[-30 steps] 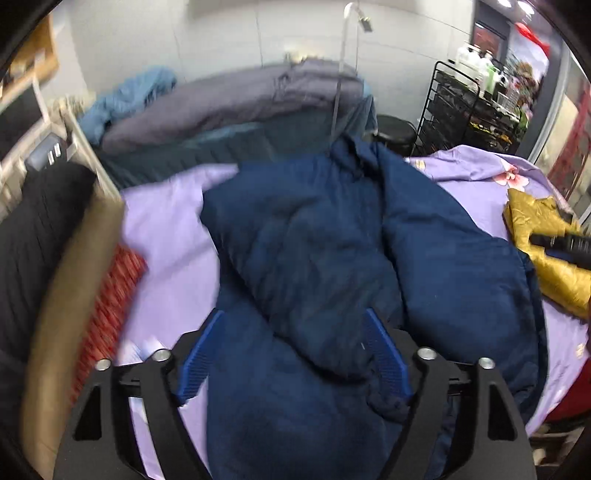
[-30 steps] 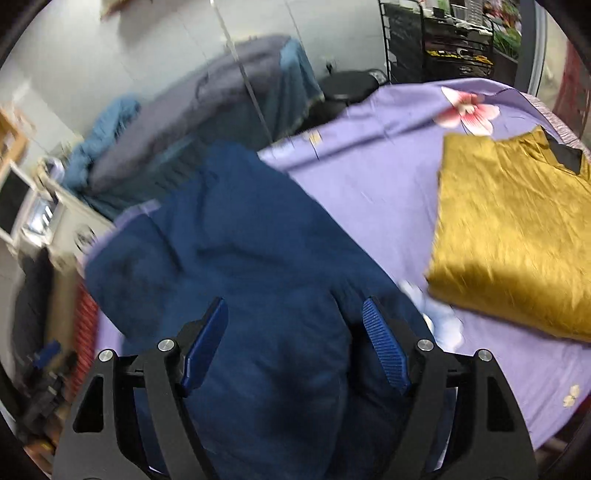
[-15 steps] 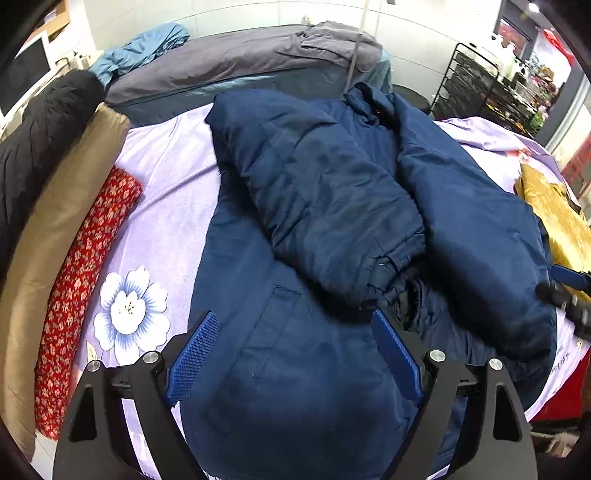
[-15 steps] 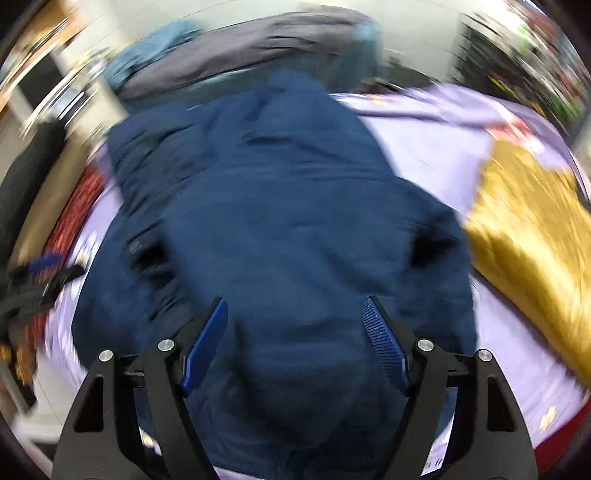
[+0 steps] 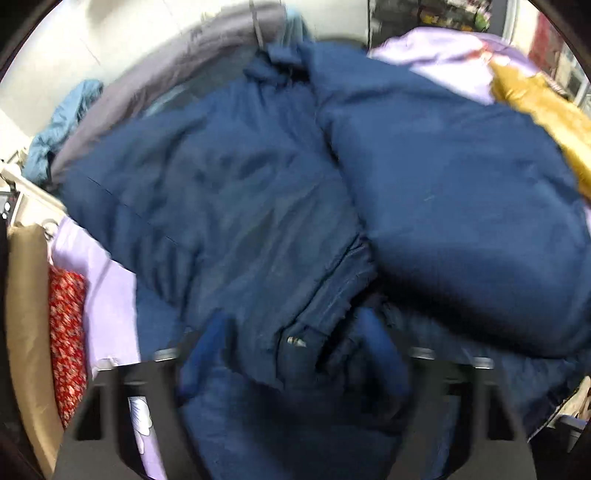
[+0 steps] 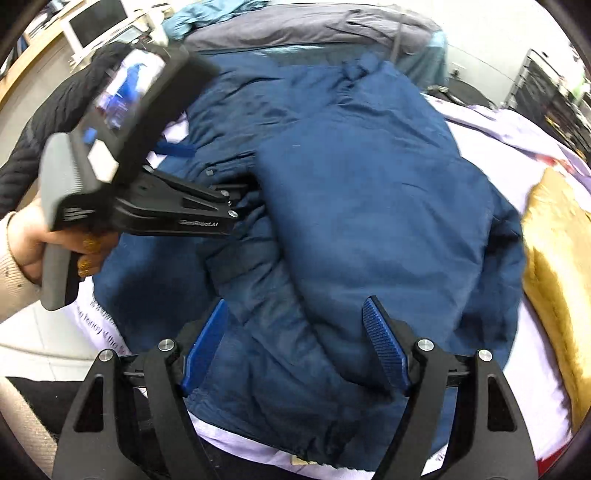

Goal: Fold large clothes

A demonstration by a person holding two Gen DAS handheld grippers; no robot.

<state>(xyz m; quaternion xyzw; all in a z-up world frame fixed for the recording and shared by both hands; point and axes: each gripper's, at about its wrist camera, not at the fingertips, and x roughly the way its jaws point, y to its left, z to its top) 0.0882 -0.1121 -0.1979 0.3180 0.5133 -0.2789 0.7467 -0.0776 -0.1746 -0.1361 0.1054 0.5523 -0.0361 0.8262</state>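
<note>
A large navy padded jacket (image 5: 443, 184) lies spread on a purple bedsheet (image 5: 107, 288), both sleeves folded in over its front. My left gripper (image 5: 293, 347) points down into it, and its jaws are closing around the sleeve cuff (image 5: 295, 339) that sits between them; the picture is blurred there. In the right wrist view the left gripper (image 6: 236, 201), held by a hand (image 6: 26, 236), has its tips sunk in the jacket (image 6: 369, 166) near the sleeve end. My right gripper (image 6: 295, 347) hovers open over the jacket's lower hem, with only fabric below it.
A folded mustard-yellow garment (image 6: 554, 258) lies to the jacket's right on the sheet (image 6: 498, 147). A red patterned cushion (image 5: 66, 332) and a tan one (image 5: 26, 314) line the left side. Grey and blue clothes (image 6: 314, 26) are heaped behind, with a black rack (image 6: 546, 85) at the far right.
My left gripper has dropped onto the jacket and its jaws have narrowed around the sleeve cuff. The right gripper's view has swung, and the left gripper now shows at its left.
</note>
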